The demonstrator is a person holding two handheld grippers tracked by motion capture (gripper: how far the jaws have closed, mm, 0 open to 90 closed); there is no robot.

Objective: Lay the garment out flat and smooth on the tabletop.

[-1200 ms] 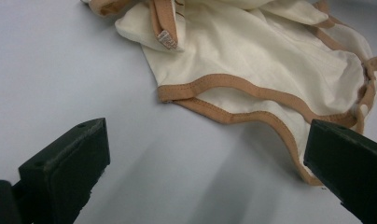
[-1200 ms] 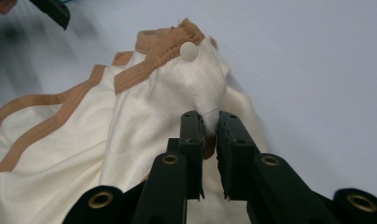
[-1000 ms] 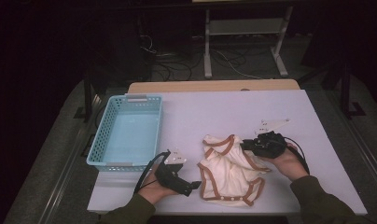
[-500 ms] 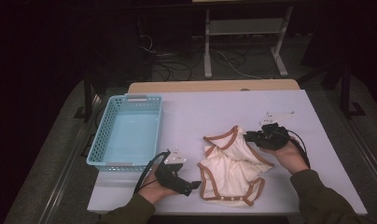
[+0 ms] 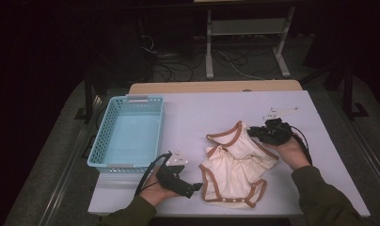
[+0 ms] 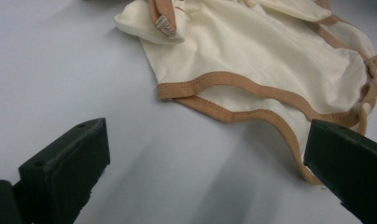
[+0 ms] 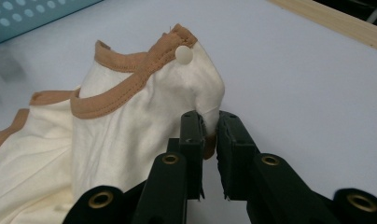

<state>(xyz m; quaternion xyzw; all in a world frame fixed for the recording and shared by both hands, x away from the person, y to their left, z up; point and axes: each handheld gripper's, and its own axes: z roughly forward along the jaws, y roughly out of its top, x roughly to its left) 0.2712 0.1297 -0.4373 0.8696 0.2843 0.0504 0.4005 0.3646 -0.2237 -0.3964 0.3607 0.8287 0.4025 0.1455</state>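
On the table: we count one garment, one basket and two grippers.
Garment: we see a single cream baby bodysuit [image 5: 235, 167] with tan trim, lying crumpled on the right half of the table [image 5: 216, 110], between our two hands.
Garment detail: one white snap button [image 7: 184, 54] sits on the tan collar edge, which is lifted off the surface.
Right gripper: our right gripper [image 7: 210, 135] has its jaws pressed together, pinching a fold of the bodysuit's cream fabric at the garment's far right corner.
Left gripper: our left gripper [image 6: 210, 158] has its jaws spread wide, with bare table between them; the bodysuit's tan hem lies just ahead of them, not touched.
Left hand position: in the high view this gripper rests at the near edge of the table, just beside the garment's left side.
Basket: one light blue plastic basket [image 5: 106, 141] stands on the left of the table, well apart from the garment.
Surface: we work on a pale, matte tabletop with a wooden strip [image 5: 216, 87] along its far edge.
Room: we see a dark room beyond, with cables [image 5: 178, 70] on the floor and a white metal frame [image 5: 247, 42] behind the table.
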